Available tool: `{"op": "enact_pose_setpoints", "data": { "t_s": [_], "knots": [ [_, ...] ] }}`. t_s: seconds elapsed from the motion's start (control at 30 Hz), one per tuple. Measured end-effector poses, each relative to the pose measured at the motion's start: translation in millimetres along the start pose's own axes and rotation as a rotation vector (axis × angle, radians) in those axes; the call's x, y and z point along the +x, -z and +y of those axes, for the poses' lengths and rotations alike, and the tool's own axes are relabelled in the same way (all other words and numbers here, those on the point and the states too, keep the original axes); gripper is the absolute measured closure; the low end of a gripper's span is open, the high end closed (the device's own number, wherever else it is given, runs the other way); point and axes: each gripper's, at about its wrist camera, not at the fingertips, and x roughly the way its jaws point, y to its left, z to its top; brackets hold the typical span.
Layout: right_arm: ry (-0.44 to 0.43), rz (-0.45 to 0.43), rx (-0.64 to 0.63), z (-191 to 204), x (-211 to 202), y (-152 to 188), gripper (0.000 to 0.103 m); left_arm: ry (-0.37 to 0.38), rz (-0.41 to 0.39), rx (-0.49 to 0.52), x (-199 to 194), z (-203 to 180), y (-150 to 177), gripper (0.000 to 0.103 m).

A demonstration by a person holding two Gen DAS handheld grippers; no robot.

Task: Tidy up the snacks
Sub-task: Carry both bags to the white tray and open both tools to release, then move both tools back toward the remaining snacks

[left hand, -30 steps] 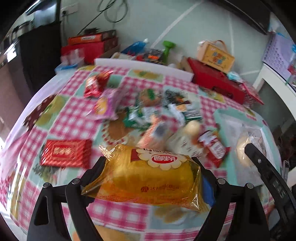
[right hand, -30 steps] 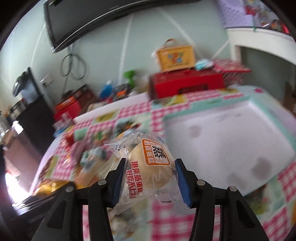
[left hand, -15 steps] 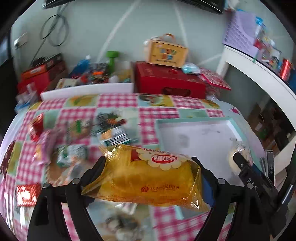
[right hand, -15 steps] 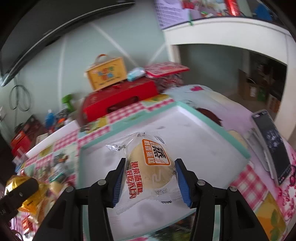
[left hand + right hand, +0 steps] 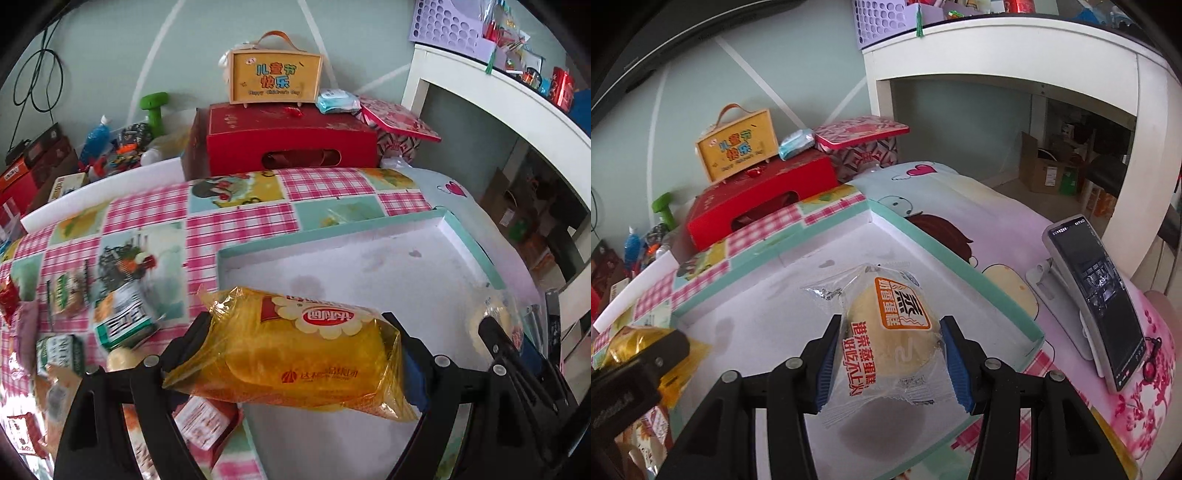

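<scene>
My left gripper point(image 5: 295, 354) is shut on a yellow bread packet point(image 5: 295, 358) and holds it above the near left edge of the white tray point(image 5: 369, 266) with a mint-green rim. My right gripper point(image 5: 888, 354) is shut on a clear-wrapped steamed cake point(image 5: 890, 332) and holds it over the tray point(image 5: 768, 295), near its right rim. The right gripper and its cake point(image 5: 491, 314) show at the right in the left wrist view. The left gripper with the yellow packet point(image 5: 639, 343) shows at the left in the right wrist view.
Several loose snack packets point(image 5: 118, 317) lie on the checked tablecloth left of the tray. A red box point(image 5: 288, 144) with a yellow carry box point(image 5: 275, 77) on it stands behind. A phone on a stand point(image 5: 1097, 295) stands right of the tray. A white shelf point(image 5: 997, 55) rises beyond.
Both grippers have swung right from the snack pile to the tray, each still holding its packet. The right gripper now hangs lower over the tray.
</scene>
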Motion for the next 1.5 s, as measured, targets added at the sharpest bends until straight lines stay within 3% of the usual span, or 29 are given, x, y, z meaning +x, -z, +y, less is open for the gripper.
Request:
{"op": "enact_pose_setpoints", "data": {
  "t_s": [0.2, 0.43, 0.53, 0.73, 0.97, 1.2, 1.5],
  "knots": [
    [0.015, 0.04, 0.017, -7.7, 8.7, -0.8, 0.044, 0.013, 0.016, -0.01, 12.0, -4.7, -3.8, 0.014],
    [-0.054, 0.058, 0.026, -8.3, 3.3, -3.2, 0.014, -0.029, 0.021, -0.045, 2.7, 9.4, 1.0, 0.008],
    [-0.074, 0.066, 0.016, -3.1, 1.5, -3.1, 0.0, -0.073, 0.013, -0.06, -6.6, 22.9, 3.2, 0.0],
    [-0.112, 0.066, -0.006, 10.6, -7.2, -2.2, 0.0, -0.15, 0.003, -0.057, -17.0, 48.7, 4.2, 0.0],
    [-0.183, 0.075, -0.001, 19.4, -13.9, -1.0, 0.0, -0.166, -0.007, -0.069, -37.7, 76.0, 9.2, 0.0],
    [-0.19, 0.086, -0.068, 39.7, -18.6, 2.8, 0.0, -0.197, -0.011, -0.132, -60.2, 111.2, 24.3, 0.0],
    [-0.324, 0.092, -0.117, 73.5, -29.9, 8.5, 0.0, -0.215, -0.015, -0.218, -76.7, 158.6, 48.3, 0.0]
  ]
}}
